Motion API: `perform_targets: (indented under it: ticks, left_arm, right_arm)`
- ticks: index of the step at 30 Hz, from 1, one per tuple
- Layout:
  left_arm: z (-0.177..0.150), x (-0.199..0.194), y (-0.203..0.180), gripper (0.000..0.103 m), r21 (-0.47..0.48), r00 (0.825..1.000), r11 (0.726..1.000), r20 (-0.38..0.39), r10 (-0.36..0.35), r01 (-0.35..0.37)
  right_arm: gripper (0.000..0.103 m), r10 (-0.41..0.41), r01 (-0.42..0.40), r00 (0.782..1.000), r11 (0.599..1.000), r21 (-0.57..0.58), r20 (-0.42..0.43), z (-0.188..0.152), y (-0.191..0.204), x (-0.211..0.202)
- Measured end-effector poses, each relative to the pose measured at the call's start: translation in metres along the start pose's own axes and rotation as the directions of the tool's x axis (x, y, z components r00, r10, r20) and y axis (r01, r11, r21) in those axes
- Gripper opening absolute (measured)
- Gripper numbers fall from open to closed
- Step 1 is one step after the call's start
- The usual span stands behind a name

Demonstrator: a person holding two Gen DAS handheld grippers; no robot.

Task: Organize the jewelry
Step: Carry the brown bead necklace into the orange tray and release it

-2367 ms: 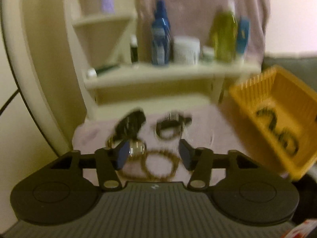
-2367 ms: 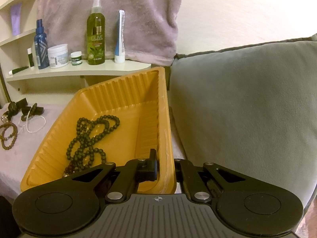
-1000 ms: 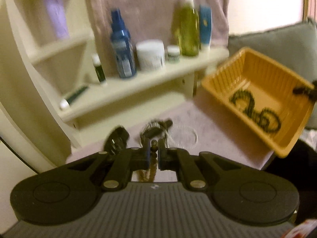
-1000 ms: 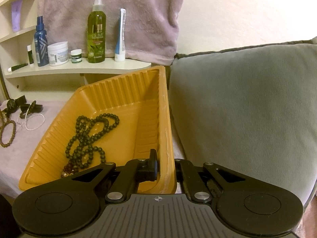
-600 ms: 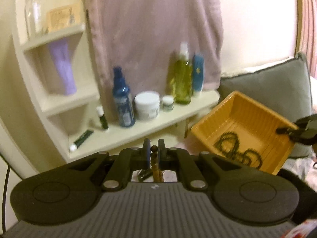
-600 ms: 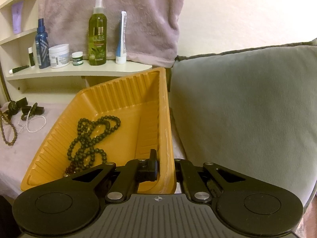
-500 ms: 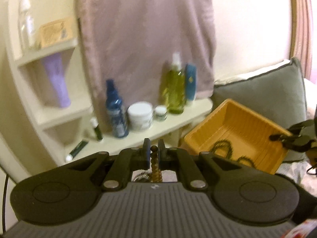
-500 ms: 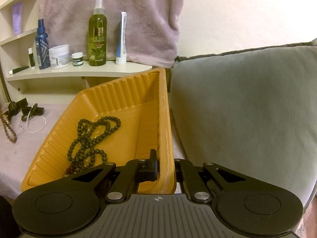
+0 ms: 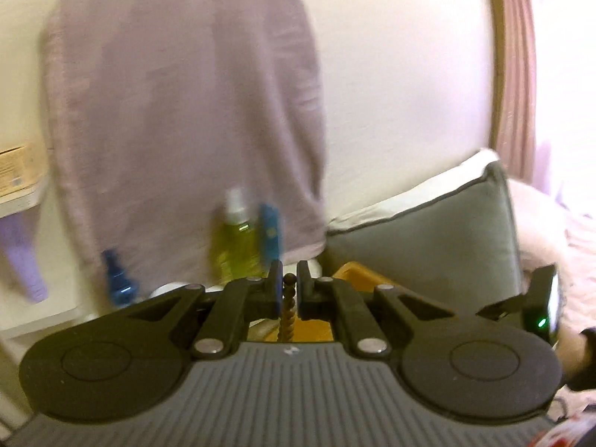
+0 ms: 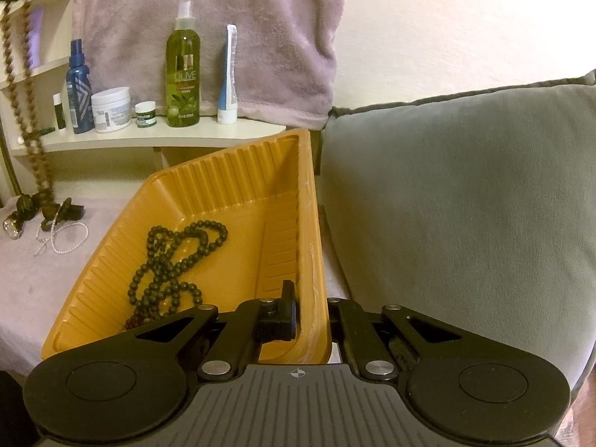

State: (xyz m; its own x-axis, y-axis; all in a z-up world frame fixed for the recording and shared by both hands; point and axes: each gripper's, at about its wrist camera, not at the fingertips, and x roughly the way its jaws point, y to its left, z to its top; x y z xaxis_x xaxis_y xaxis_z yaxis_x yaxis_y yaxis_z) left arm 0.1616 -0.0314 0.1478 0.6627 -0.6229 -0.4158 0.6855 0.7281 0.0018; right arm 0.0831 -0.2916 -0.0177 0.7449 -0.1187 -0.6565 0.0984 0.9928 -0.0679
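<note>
Lifted clear of the cloth, the brown bead necklace [image 9: 287,311] hangs pinched in the closed left gripper [image 9: 288,290], while the right gripper [image 10: 311,320] clamps the orange tray's [image 10: 238,171] rim, tilting it to receive.

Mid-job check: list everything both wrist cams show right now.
Tray: one, orange, tilted against the cushion.
Dark bead necklace: one, in the tray.
Brown bead strand: one, hanging at far left, lifted.
White bead bracelet: one, on the cloth.
Dark pieces: several, on the cloth.
Bottles and jars: seven, on the shelf.
Towel: one, mauve, hanging.
Cushion: one, grey.
Left gripper: shut on the strand.
Right gripper: clamping the tray rim.
</note>
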Motion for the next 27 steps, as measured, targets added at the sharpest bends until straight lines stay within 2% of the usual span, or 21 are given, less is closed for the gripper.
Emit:
perform_targets:
  ticks: [7,13,21,27]
  left_arm:
    - [-0.003,0.041,-0.037,0.006,-0.005,0.992,0.992,-0.026,-0.123,0.123]
    - [-0.027,0.076,-0.061,0.006,-0.015,0.973,0.979,-0.113,-0.203,0.202]
    - [-0.070,0.110,-0.070,0.006,-0.027,0.939,0.972,-0.255,-0.231,0.232]
    - [-0.088,0.122,-0.068,0.006,-0.054,0.925,0.971,-0.299,-0.237,0.231]
  right_arm:
    - [0.004,0.003,-0.003,1.000,1.000,0.012,-0.002,-0.001,-0.002,0.001]
    - [0.004,0.008,-0.008,1.000,1.000,0.018,-0.004,0.000,-0.003,0.002]
    - [0.004,0.010,-0.010,1.000,1.000,0.024,-0.005,-0.001,-0.004,0.002]
    - [0.004,0.010,-0.010,1.000,1.000,0.024,-0.006,0.000,-0.004,0.002]
